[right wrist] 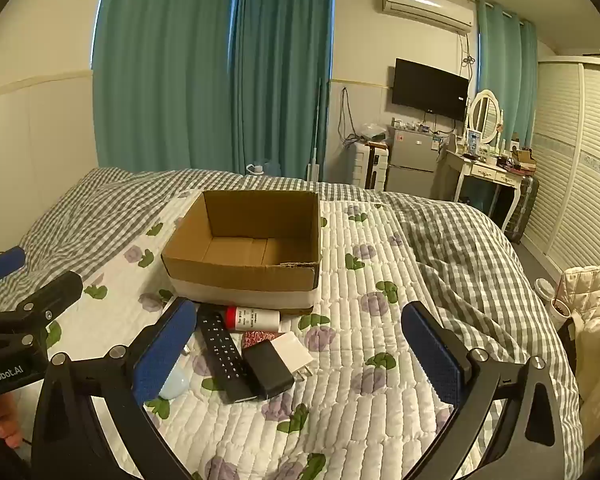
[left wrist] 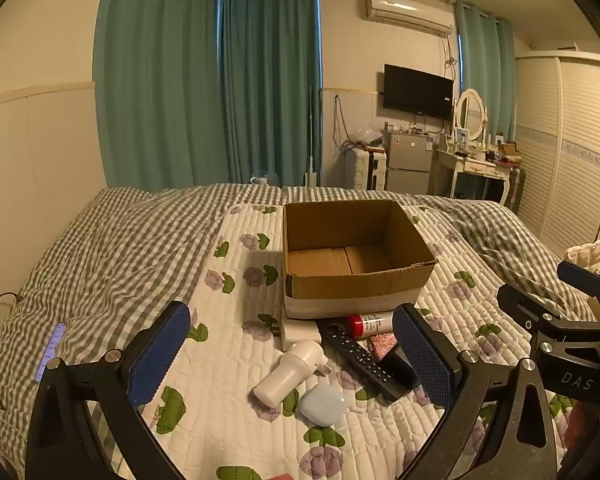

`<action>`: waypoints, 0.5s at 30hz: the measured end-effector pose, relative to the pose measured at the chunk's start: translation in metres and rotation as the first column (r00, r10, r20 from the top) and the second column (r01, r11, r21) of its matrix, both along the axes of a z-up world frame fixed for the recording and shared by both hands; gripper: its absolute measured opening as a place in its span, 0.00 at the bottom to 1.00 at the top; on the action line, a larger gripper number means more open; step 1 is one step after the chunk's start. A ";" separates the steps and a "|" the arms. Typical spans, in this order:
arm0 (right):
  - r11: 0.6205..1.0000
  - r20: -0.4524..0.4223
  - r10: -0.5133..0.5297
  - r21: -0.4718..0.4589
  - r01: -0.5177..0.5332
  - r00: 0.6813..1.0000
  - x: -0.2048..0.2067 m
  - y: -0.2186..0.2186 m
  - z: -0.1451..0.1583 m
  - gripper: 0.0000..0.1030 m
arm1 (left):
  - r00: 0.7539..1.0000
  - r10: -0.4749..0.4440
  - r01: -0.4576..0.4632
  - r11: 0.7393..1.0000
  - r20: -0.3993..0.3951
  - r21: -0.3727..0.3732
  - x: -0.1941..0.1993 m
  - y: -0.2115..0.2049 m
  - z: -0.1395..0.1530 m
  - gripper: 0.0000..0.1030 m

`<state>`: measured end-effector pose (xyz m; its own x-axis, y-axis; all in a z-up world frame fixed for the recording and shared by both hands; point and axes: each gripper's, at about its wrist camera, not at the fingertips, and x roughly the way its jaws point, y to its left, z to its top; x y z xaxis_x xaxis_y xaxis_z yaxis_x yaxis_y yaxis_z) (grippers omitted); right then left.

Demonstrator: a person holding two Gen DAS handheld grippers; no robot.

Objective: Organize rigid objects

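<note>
Fingers (left wrist: 420, 356) spread, remote (left wrist: 364, 360) lengthwise toward box (left wrist: 356, 284)

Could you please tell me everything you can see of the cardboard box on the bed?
The cardboard box is a brown, open-topped rectangular carton of corrugated board, sitting upright on the floral quilt. Nothing shows inside it; only the floor flaps with their seams are visible. A pale band runs along the bottom of its near wall, and the near rim is slightly torn at one corner. A red-capped white bottle lies just in front of that wall. Neither gripper touches the box.
</note>
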<state>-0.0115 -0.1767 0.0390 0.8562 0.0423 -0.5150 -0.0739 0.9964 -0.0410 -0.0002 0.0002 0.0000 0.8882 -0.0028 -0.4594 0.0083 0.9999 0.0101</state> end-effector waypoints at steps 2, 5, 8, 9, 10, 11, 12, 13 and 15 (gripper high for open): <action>1.000 -0.009 0.002 0.000 -0.002 1.000 0.001 0.000 -0.001 1.00 | 1.000 -0.004 0.004 1.000 -0.007 -0.006 -0.001 0.000 0.000 1.00; 1.000 -0.007 0.003 0.005 -0.003 1.000 0.001 0.000 -0.001 1.00 | 1.000 -0.001 0.001 1.000 -0.015 -0.004 -0.004 -0.001 -0.001 1.00; 1.000 -0.008 0.004 0.003 -0.004 1.000 0.001 0.001 -0.001 1.00 | 1.000 -0.001 0.001 1.000 -0.030 0.003 0.002 -0.003 -0.004 1.00; 1.000 -0.008 0.006 0.004 -0.006 1.000 0.001 0.001 -0.001 1.00 | 1.000 -0.001 0.001 1.000 -0.029 0.004 0.002 -0.004 -0.004 1.00; 1.000 -0.009 0.007 0.005 -0.007 1.000 0.001 0.000 0.000 1.00 | 1.000 -0.001 0.001 1.000 -0.025 0.001 0.000 -0.001 -0.003 1.00; 1.000 -0.008 0.007 0.005 -0.007 1.000 0.000 0.002 0.001 1.00 | 1.000 0.001 -0.001 1.000 -0.025 0.002 0.002 0.000 -0.003 1.00; 1.000 -0.010 0.008 0.004 -0.008 1.000 0.001 0.003 0.001 1.00 | 1.000 0.002 -0.001 1.000 -0.023 0.004 0.002 -0.001 -0.004 1.00; 1.000 -0.010 0.010 0.005 -0.010 1.000 0.001 0.002 -0.002 1.00 | 1.000 0.002 -0.002 1.000 -0.021 0.004 0.002 -0.001 -0.004 1.00; 1.000 -0.011 0.012 0.005 -0.012 1.000 0.001 0.003 -0.003 1.00 | 1.000 0.002 -0.002 1.000 -0.020 0.003 0.002 -0.001 -0.004 1.00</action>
<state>-0.0102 -0.1741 0.0358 0.8501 0.0555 -0.5238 -0.0865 0.9956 -0.0348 0.0017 -0.0010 -0.0038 0.8791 0.0007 -0.4766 0.0061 0.9999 0.0128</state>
